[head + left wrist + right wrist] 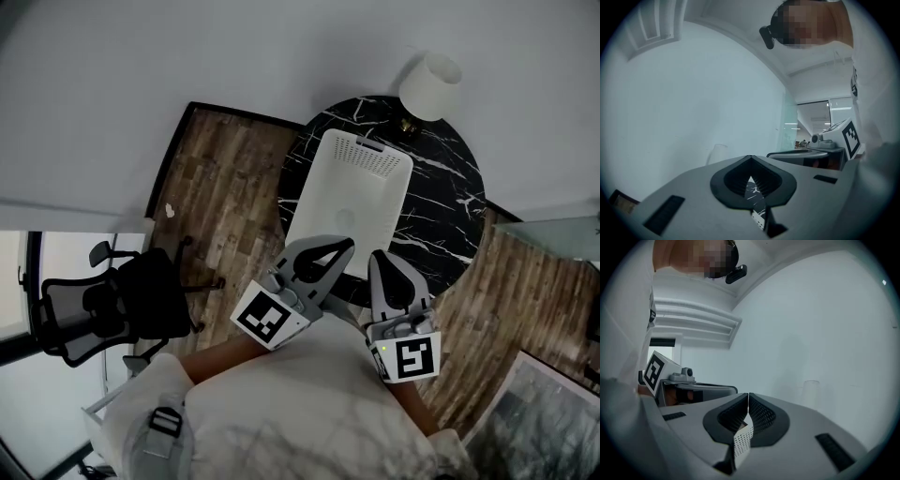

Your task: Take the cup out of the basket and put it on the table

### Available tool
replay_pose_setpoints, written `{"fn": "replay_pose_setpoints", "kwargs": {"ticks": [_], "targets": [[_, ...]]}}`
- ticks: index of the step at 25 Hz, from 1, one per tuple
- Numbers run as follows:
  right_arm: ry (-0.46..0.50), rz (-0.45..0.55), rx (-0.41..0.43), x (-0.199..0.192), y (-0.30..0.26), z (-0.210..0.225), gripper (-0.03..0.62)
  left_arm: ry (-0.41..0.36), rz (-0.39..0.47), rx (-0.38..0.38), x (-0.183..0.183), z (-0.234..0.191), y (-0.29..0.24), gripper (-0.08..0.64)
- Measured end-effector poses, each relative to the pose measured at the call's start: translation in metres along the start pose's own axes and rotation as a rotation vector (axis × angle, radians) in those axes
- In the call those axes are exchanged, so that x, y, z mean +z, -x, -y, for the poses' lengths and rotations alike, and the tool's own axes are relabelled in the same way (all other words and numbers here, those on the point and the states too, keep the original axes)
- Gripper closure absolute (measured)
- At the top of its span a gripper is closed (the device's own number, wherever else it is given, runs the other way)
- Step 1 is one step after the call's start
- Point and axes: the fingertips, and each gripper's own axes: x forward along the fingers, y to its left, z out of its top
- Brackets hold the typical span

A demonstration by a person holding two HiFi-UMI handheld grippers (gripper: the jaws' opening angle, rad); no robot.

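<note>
left tool [339, 247], right tool [380, 257]: both closed, empty | poised just short of basket [352, 197] on counter [450, 216], likely pre-reach | cup unseen

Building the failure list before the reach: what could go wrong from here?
Left tool and right tool are both shut; one must open before entering the basket. No cup shows in the head view, so the reach may be aimed blind. A shoved basket could hit the lamp just behind it.
</note>
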Motion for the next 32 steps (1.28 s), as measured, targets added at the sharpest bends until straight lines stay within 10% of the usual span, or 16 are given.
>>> {"fn": "replay_pose_setpoints", "kwargs": {"ticks": [10,32], "targets": [[-0.055,-0.044,0.046,-0.025,-0.017,-0.015,0.581,0.005,-0.136,0.045,-0.052,-0.021,0.016,0.554],[0.192,-0.322,0.213,-0.124,-0.079,-0.005,0.58,-0.021,-0.33,0.01,-0.135,-0.063,0.001,0.554]]}}
